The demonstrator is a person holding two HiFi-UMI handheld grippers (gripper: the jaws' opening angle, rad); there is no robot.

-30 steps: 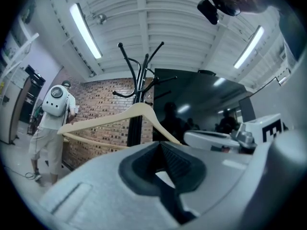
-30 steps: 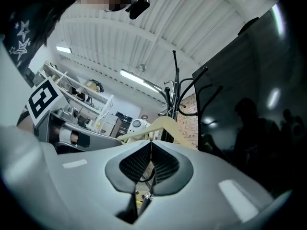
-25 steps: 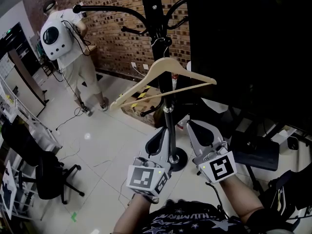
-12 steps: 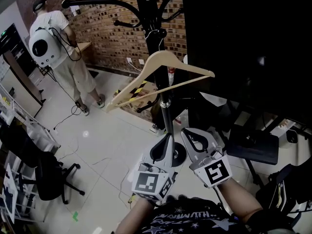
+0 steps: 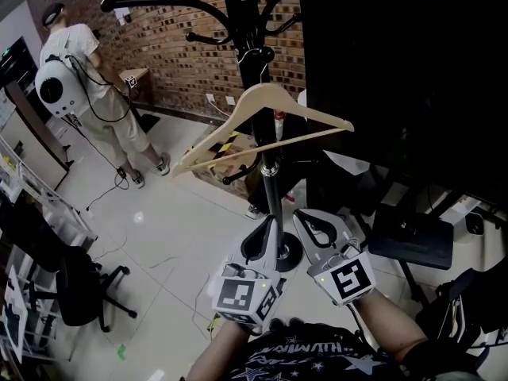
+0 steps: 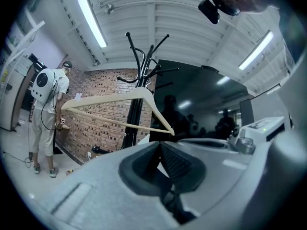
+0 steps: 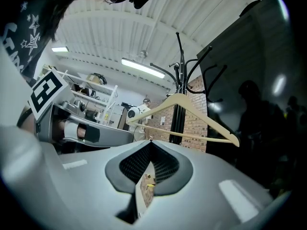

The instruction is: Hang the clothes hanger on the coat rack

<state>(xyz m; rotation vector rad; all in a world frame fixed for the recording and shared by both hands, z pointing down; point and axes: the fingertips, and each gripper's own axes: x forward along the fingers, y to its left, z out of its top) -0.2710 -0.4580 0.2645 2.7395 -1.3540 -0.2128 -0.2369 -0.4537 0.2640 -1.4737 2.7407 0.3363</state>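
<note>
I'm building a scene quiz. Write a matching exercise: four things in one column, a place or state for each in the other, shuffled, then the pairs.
Things
1. pale wooden clothes hanger
2. black metal coat rack
3. right gripper
4. black office chair

Places or states
A. jaws shut, nothing between them
B. on the floor, lower left of the head view
C. hangs on the rack
D. stands upright, curved hooks at the top

Pairs: 1-C, 2-D, 3-A, 4-B

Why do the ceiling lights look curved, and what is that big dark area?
Left gripper view: wide-angle lens bows the ceiling light, corners go black. Right gripper view: same bowing; hanger sharp. Head view: dark panel swallows detail.
</note>
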